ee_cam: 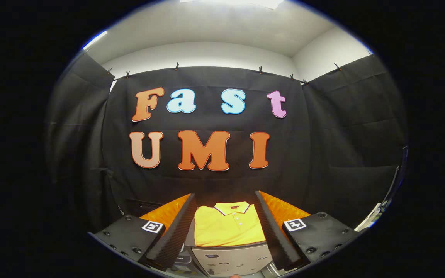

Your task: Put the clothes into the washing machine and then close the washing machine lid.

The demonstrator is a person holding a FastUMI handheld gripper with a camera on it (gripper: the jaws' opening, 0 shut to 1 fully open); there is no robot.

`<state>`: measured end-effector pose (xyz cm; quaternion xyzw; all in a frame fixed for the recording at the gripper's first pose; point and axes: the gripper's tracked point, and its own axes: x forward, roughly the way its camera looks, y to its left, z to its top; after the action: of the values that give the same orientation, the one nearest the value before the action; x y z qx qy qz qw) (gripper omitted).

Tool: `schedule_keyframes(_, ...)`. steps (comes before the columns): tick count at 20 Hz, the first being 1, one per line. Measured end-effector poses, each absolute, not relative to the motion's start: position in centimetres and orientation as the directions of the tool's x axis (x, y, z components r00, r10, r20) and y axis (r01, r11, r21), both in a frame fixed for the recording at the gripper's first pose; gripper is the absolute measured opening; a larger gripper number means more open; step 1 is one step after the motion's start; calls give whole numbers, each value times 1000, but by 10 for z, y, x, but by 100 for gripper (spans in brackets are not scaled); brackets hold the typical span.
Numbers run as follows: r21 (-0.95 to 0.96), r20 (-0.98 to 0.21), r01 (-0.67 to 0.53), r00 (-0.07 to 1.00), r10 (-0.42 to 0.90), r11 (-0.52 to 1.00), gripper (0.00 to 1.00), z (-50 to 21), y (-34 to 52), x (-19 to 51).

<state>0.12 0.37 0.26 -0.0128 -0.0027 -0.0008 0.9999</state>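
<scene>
Tool [225,200] spread open; shirt [228,229] lying atop washer [232,260]

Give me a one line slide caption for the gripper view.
Open gripper hovers with its fingers either side of a folded yellow polo shirt lying on the washing machine.

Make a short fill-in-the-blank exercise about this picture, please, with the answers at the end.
1. The folded polo shirt is ____ in colour.
2. The shirt lies on top of the ____ machine.
3. The gripper fingers stand ____, one on each side of the shirt, not touching it.
4. The shirt's collar points ____ from the gripper.

Answers: yellow; washing; open; away
</scene>
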Motion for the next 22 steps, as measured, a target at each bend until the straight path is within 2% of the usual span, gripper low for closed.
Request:
schedule_keyframes(10,10,-6,6,1000,-6,1000,97,0,8,-1)
schedule_keyframes(16,-34,-1,28,1000,-29,999,97,2,13,-4)
schedule_keyframes(22,-33,-30,21,999,-22,999,97,-4,11,16)
